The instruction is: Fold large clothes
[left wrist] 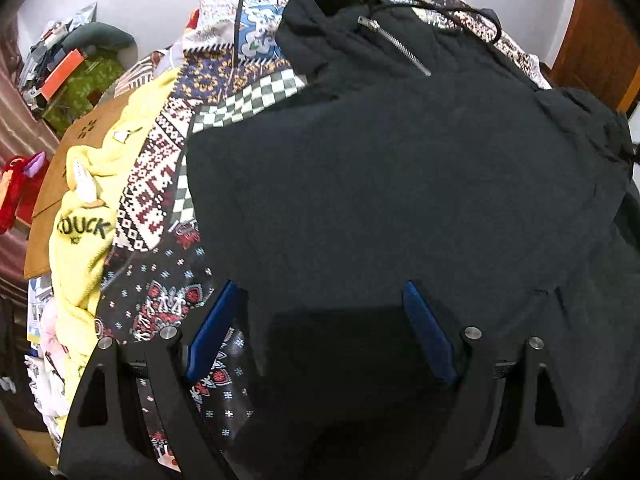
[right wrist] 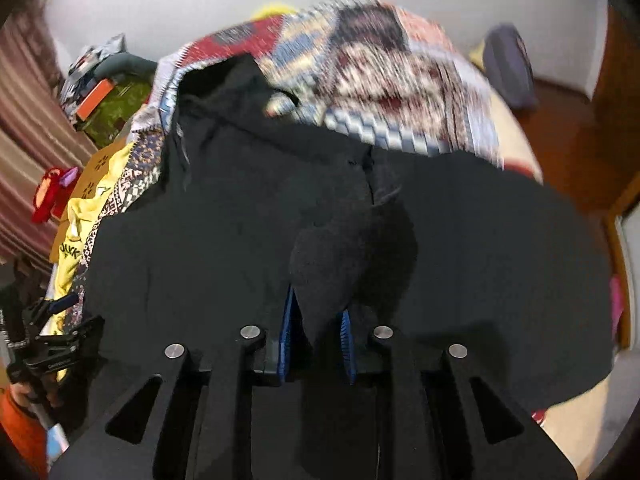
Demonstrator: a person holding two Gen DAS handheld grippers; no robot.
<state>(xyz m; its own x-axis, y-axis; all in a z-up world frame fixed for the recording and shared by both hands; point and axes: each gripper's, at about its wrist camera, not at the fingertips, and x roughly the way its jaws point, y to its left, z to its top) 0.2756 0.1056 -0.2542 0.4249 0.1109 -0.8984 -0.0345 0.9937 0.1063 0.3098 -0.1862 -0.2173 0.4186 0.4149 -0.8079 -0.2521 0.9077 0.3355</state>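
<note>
A large black hooded jacket (left wrist: 400,184) with a silver zipper (left wrist: 394,44) lies spread on a patchwork bedspread (left wrist: 168,148). My left gripper (left wrist: 320,308) is open just above the jacket's near edge, its blue pads wide apart and empty. In the right wrist view the same jacket (right wrist: 200,248) fills the middle. My right gripper (right wrist: 316,340) is shut on a bunched fold of the black jacket's fabric (right wrist: 340,248) and lifts it off the rest. The left gripper (right wrist: 52,344) shows at the left edge of that view.
A yellow "DUCK" garment (left wrist: 84,216) lies crumpled at the bed's left side on a brown board (left wrist: 52,184). Cluttered boxes and a green bag (left wrist: 80,80) stand at the far left. A wooden door (left wrist: 596,40) is at the right. A round cushion (right wrist: 512,68) lies at the far right.
</note>
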